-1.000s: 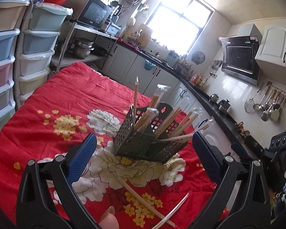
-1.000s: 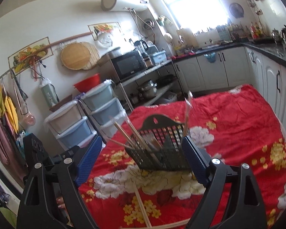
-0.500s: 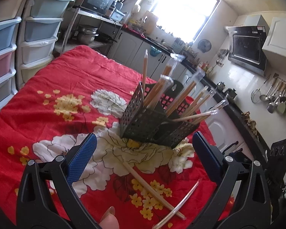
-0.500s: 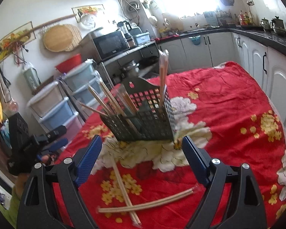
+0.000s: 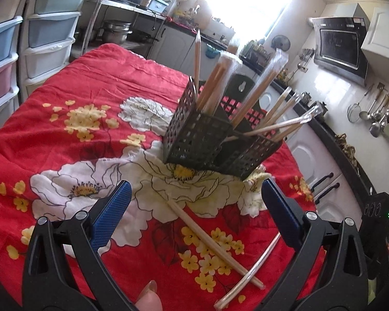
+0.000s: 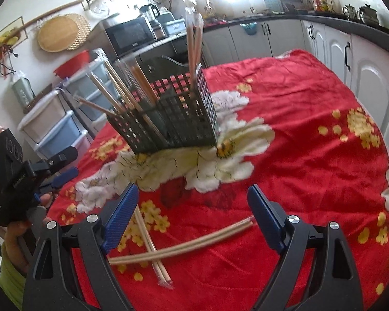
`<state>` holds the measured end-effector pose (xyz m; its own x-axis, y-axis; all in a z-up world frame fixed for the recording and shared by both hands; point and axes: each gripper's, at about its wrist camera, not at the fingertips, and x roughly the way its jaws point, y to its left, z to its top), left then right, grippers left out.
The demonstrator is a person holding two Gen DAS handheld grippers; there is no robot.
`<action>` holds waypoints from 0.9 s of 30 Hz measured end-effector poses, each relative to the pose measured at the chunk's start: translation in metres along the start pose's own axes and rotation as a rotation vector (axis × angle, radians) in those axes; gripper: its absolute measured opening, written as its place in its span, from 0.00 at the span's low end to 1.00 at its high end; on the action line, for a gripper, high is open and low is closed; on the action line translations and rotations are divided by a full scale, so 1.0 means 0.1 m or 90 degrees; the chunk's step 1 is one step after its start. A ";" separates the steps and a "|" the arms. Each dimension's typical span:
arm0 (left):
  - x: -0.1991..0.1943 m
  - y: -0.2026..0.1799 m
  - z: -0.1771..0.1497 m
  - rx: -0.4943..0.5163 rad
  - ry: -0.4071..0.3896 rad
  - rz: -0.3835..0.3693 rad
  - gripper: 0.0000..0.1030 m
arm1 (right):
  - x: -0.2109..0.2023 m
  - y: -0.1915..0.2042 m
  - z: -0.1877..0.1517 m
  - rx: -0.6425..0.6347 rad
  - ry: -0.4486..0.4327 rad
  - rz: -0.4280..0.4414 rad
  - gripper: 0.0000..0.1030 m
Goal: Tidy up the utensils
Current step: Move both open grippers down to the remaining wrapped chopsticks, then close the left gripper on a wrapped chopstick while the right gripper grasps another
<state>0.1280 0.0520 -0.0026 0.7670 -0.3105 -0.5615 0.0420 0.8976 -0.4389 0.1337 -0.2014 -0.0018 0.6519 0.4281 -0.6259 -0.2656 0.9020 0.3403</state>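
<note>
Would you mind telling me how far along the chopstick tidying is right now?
Mostly done: many wrapped chopstick pairs already stand in the black mesh holder. Nothing is in hand: the left tongs and right tongs are both open and empty above the red cloth. Left to do: two wrapped pairs lie crossed on the cloth, a straight pair and a curved pair.

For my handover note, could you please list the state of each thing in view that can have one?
Left tongs: open, empty, above the cloth.
Right tongs: open, empty, above the loose chopsticks.
Black holder: upright on the cloth, holding wrapped chopsticks that lean outward.
Straight chopstick pair: loose, flat on the cloth.
Bent chopstick pair: loose, lying crossed with the straight pair.
Red floral cloth: spread over the table.
</note>
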 end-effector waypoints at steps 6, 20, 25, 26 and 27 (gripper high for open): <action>0.13 0.02 -0.10 0.003 0.027 0.007 0.90 | 0.09 0.00 -0.12 -0.021 0.026 -0.038 0.81; 0.43 0.07 -0.31 0.001 0.117 -0.005 0.82 | 0.32 -0.18 -0.33 0.047 0.110 -0.077 0.66; 0.56 0.13 -0.37 -0.022 0.150 -0.020 0.64 | 0.44 -0.20 -0.32 0.072 0.129 -0.068 0.62; 0.58 0.14 -0.37 -0.025 0.153 -0.022 0.63 | 0.46 -0.20 -0.31 0.077 0.130 -0.065 0.61; 0.60 0.15 -0.37 -0.030 0.155 -0.025 0.62 | 0.49 -0.21 -0.30 0.085 0.133 -0.063 0.59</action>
<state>0.1513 0.0352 -0.0684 0.5883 -0.4166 -0.6931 0.0342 0.8691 -0.4934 0.1500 -0.1974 -0.0601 0.5057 0.3530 -0.7871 -0.1029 0.9306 0.3513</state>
